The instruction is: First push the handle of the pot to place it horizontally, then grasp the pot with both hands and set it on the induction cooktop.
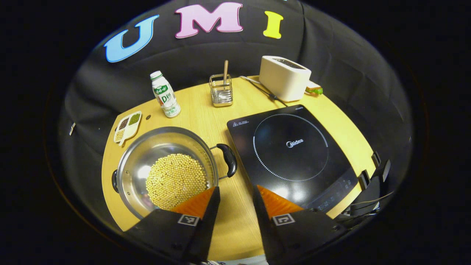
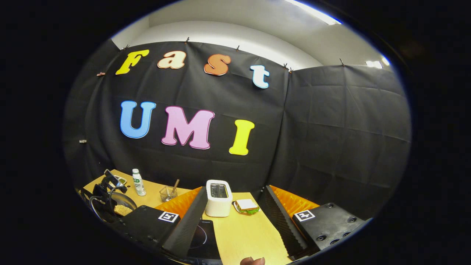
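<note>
The wooden surface (image 1: 235, 235) carries everything. In the left gripper view the induction cooktop (image 1: 294, 154) lies at about two o'clock from the jaws, bare. The pot (image 1: 165, 165), part filled with pale beans (image 1: 176, 180), sits at about eleven o'clock, just beside the cooktop's left edge. Its black handles mark the long axis: one handle (image 1: 229, 159) points toward the cooktop at three o'clock of the pot, the other (image 1: 115, 181) at nine o'clock, so the axis already looks roughly horizontal. The left gripper (image 1: 235, 197) hovers with jaws released, empty, nearest the pot. The right gripper (image 2: 235, 204) is aimed high toward the toaster (image 2: 218, 198), jaws released, well apart from the pot (image 2: 121, 208) at nine o'clock
</note>
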The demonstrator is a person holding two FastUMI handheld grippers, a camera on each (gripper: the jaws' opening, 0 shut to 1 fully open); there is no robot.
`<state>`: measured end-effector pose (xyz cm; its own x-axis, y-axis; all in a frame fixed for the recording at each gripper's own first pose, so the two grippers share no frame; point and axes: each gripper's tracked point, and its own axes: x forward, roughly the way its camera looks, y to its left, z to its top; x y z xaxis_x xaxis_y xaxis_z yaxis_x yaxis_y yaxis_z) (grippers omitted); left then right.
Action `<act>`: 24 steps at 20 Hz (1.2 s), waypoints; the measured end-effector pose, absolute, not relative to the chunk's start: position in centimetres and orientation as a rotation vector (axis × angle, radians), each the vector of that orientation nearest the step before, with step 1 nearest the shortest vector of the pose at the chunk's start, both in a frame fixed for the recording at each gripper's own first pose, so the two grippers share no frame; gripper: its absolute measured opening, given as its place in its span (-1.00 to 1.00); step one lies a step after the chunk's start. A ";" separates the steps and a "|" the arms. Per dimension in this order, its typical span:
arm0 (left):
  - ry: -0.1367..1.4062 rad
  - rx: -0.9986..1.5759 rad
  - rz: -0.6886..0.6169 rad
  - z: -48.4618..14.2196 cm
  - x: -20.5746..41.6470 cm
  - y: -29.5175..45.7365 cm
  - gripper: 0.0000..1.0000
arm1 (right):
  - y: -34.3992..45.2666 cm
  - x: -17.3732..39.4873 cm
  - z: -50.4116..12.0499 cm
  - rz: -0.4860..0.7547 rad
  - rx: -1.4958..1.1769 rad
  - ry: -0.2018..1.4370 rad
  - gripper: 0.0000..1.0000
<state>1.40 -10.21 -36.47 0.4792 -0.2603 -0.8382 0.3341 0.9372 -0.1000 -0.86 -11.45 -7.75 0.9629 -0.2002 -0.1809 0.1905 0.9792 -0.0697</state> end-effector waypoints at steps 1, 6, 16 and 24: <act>0.974 0.056 -0.357 -35.2 1.4 -9.7 0.35 | -10.4 -0.8 -7.8 -0.179 -0.051 0.189 0.96; 0.798 -0.020 -0.273 -29.3 1.7 -3.5 0.96 | -4.2 -0.2 -7.8 -0.086 -0.024 0.200 0.95; 0.776 -0.023 -0.120 -28.8 -0.1 10.1 0.95 | 7.0 1.0 -12.2 0.112 0.038 0.319 0.96; 0.820 -0.056 -0.064 -32.9 0.1 16.4 0.95 | 14.1 2.4 -20.6 0.258 0.086 0.512 0.96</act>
